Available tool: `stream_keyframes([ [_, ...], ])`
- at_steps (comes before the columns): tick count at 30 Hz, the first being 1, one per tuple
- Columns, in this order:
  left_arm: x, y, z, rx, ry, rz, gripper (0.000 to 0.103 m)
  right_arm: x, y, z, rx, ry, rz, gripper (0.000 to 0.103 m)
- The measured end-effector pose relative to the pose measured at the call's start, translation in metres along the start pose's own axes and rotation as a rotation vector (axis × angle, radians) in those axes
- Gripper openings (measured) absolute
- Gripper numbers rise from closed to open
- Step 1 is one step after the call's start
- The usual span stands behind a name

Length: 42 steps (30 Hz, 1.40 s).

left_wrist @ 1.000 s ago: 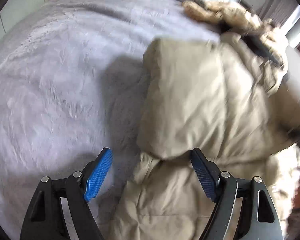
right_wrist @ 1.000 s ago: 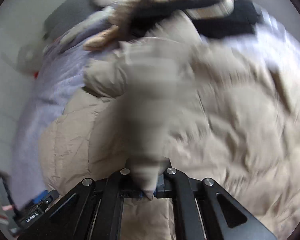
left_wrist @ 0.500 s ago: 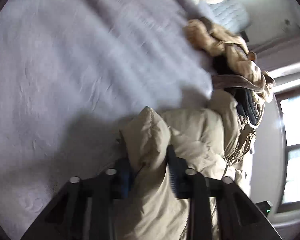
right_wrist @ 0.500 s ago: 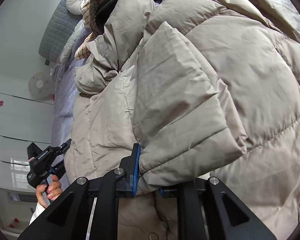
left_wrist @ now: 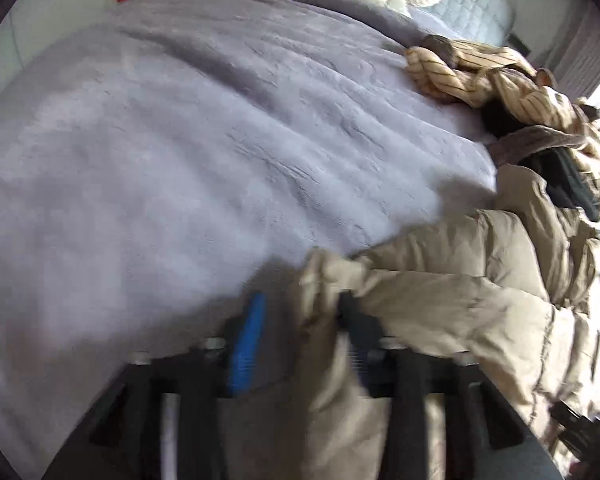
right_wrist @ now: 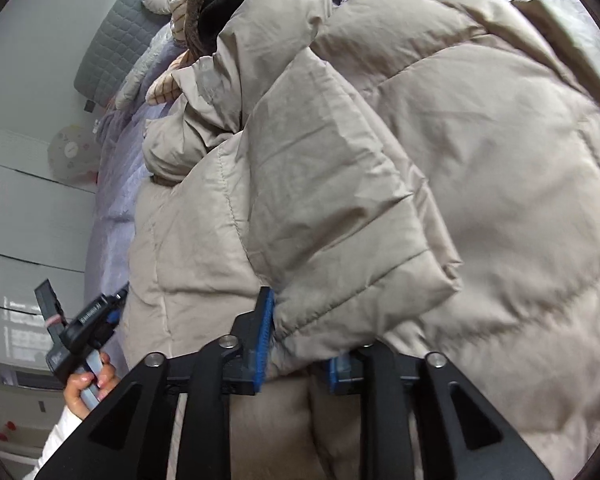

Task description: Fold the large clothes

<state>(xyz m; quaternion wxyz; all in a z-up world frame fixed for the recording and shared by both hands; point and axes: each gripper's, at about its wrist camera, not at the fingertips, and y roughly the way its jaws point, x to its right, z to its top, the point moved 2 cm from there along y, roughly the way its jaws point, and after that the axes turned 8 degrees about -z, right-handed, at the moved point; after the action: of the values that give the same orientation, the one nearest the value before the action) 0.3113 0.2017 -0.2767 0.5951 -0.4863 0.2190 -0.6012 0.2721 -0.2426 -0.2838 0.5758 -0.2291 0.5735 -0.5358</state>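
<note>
Between right gripper [right_wrist: 300, 340] pads: sleeve cuff of beige puffer coat [right_wrist: 380, 184], jaws just widened, left pad touching, right pad hidden. Left gripper [left_wrist: 300, 340] partly spread, just opened; coat edge against right finger, left pad clear. Coat rumpled, on grey blanket [left_wrist: 160, 160] ahead.

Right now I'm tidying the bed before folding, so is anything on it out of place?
Yes. Past the beige coat, a heap of unfolded clothes, striped, brown and black, lies crumpled together at the bed's edge, partly against the coat's collar. Nothing looks spilled or torn.
</note>
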Motion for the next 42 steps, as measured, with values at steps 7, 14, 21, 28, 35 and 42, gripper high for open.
stream_keyframes([
  [7,-0.006,-0.066,-0.001,0.057,0.052,-0.010,0.049,0.024,-0.068,-0.005,0.133,-0.044,-0.145,0.042],
  [14,0.025,-0.039,-0.047,-0.045,0.152,0.013,0.053,0.002,-0.058,0.006,0.132,-0.162,-0.146,0.020],
  [21,0.006,-0.016,-0.064,-0.065,0.058,0.022,0.073,0.027,-0.020,-0.001,0.046,-0.109,-0.180,0.017],
  [28,0.022,-0.055,-0.063,-0.059,0.140,0.086,0.073,0.037,-0.056,-0.016,0.043,-0.088,-0.142,0.029],
  [35,0.052,-0.082,-0.089,-0.107,0.203,0.062,0.073,0.053,-0.088,-0.050,0.027,-0.041,-0.135,0.046],
  [42,0.093,-0.098,-0.127,-0.137,0.247,0.022,0.102,0.064,-0.109,-0.069,0.037,-0.005,-0.118,0.060],
])
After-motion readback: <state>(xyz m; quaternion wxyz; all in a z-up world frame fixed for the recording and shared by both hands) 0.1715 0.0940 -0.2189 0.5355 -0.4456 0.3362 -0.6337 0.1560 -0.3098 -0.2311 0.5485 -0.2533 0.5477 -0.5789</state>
